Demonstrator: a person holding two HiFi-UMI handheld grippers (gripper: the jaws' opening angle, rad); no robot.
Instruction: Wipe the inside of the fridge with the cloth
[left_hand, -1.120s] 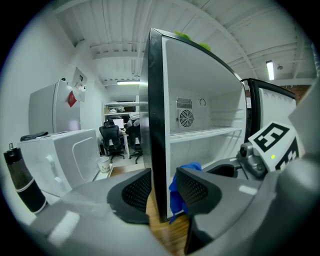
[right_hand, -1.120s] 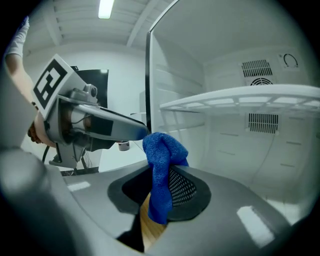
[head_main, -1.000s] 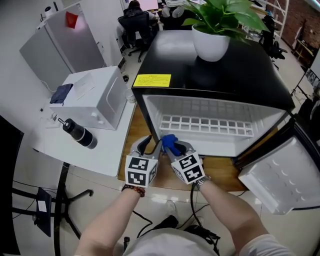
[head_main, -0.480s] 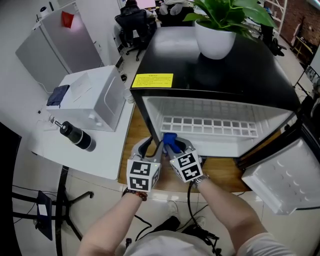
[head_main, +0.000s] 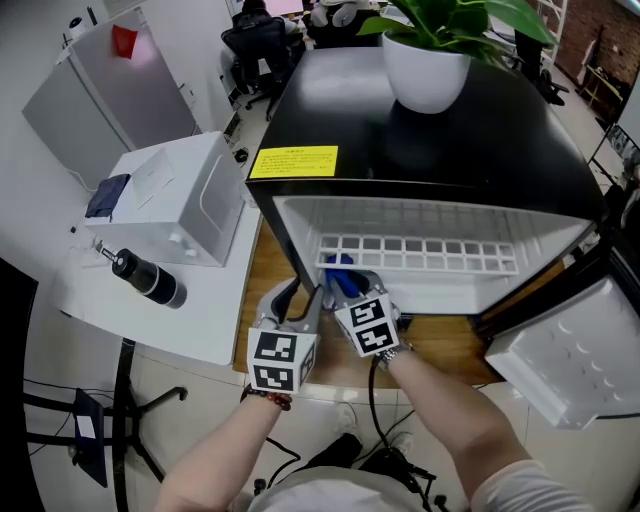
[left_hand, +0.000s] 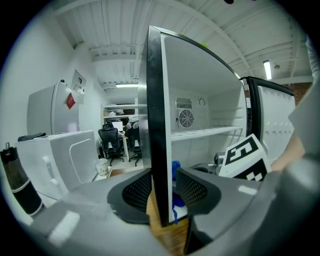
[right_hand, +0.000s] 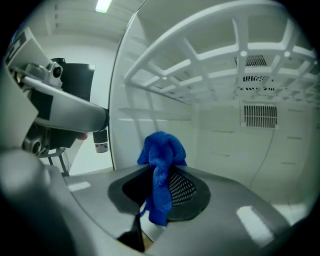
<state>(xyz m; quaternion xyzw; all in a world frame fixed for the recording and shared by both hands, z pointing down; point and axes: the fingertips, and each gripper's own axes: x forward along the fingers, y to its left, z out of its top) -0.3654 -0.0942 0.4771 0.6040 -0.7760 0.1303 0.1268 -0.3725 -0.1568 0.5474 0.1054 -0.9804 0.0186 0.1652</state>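
**Right gripper** (right_hand: 160, 187): the jaws are narrow and pinched on the blue cloth (right_hand: 161, 155). The cloth stands up past the pads as a bunched tuft, with a tail hanging below. It sits just inside the mouth of the fridge (head_main: 430, 140), low on the left and under the white shelf rack (right_hand: 210, 65). No contact with any inner surface is visible.

**Left gripper** (left_hand: 162, 190): the jaws are fairly wide and straddle the front edge of the fridge's left side wall (left_hand: 155, 125), one pad outside and one inside. This reads as a bracing grip on it.

**Step in hand (judged):** bring the cloth onto a surface and begin wiping. Little or nothing looks wiped yet.

**Notes for doing it well:**
- The tuft is small, so lead with fabric, not pads. Tilt so the cloth meets the plastic first.
- The nearest target is that wall's inner face (right_hand: 150, 95). Work from there toward the vented back wall (right_hand: 257, 115) in overlapping passes.
- Stay below the rack, since its bars could snag the tuft and pull it free.
- Hold a firm pinch, and use the left brace so the cabinet does not shift on the wooden tabletop (head_main: 440, 345).
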